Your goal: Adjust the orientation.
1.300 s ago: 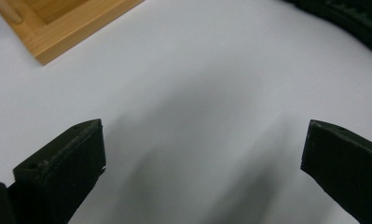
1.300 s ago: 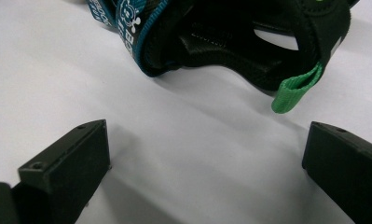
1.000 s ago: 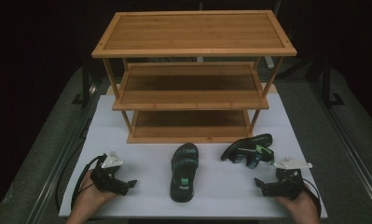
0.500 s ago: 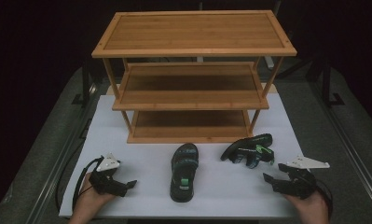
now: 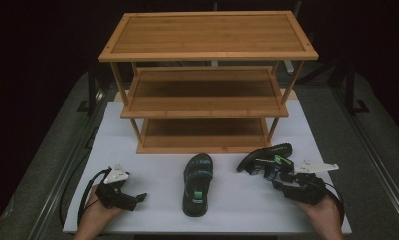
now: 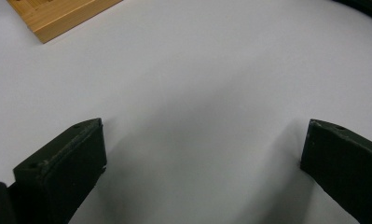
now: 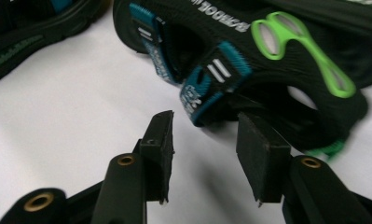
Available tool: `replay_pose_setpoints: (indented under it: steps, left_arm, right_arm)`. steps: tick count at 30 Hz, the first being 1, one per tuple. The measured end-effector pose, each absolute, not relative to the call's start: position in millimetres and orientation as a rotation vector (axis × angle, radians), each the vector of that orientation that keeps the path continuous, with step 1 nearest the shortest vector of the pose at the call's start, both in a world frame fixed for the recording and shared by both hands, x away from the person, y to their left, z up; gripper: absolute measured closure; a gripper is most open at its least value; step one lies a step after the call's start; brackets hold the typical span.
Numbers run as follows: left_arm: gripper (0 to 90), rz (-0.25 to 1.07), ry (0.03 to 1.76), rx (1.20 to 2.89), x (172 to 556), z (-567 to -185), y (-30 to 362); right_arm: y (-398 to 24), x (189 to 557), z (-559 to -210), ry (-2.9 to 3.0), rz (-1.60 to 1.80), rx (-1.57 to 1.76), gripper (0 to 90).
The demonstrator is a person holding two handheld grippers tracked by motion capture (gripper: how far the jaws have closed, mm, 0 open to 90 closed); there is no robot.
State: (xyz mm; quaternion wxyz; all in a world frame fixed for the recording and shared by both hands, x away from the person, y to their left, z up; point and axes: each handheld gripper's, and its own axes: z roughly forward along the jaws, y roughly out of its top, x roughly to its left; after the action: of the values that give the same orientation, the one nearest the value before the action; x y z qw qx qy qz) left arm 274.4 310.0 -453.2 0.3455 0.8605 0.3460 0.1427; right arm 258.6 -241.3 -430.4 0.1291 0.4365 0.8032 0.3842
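Right gripper [image 5: 283, 181], jaws part-spread, noses against the tipped sandal [image 5: 265, 158] at its 11 o'clock; left gripper [image 5: 132, 198] gapes wide.

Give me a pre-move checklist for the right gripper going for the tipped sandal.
1. Right gripper open: ok, a gap shows between the fingers.
2. Aimed at the tipped sandal: ok, its straps sit just past the fingers.
3. Nothing held yet: ok, white table shows in the gap.
4. Left gripper out of the way: ok, open and resting over bare table.
5. Flat sandal clear of the path: ok, it lies apart in the high view.
6. Shelf free for placing: ok, all three levels are bare.
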Motion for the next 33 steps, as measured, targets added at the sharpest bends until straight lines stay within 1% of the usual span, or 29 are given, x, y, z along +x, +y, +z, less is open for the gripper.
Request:
replay_pose_setpoints:
  steps: [3,4,6,7,9,10,11,17,21,25,33]
  left_arm:
    - [0.0,0.371,0.898,2.234,274,-453,310]
    - [0.0,0.371,0.898,2.234,274,-453,310]
    - [0.0,0.37,0.898,2.234,274,-453,310]
    - [0.0,0.37,0.898,2.234,274,-453,310]
    - [0.0,0.37,0.897,2.234,274,-453,310]
    - [0.0,0.37,0.897,2.233,274,-453,310]
    - [0.0,0.37,0.897,2.233,274,-453,310]
    - [0.0,0.37,0.898,2.233,274,-453,310]
    - [0.0,0.37,0.898,2.233,274,-453,310]
    - [0.0,0.371,0.898,2.234,274,-453,310]
    - [0.0,0.371,0.897,2.234,274,-453,310]
  right_arm:
    - [-238,263,-433,2.353,1.105,1.251,57.7]
    - [-237,265,-434,2.359,1.098,1.254,59.3]
    - [-235,273,-436,2.378,1.105,1.236,68.0]
    - [-235,274,-436,2.389,1.122,1.229,69.9]
    - [-234,275,-436,2.39,1.117,1.217,71.5]
    - [-234,274,-435,2.391,1.116,1.205,74.9]
    - [-234,274,-435,2.391,1.116,1.205,74.9]
    - [-231,270,-426,2.389,1.151,1.126,82.6]
    - [-224,265,-414,2.385,1.162,1.048,84.5]
    - [-223,262,-407,2.385,1.181,1.028,84.9]
    - [-219,250,-383,2.401,1.256,0.994,85.1]
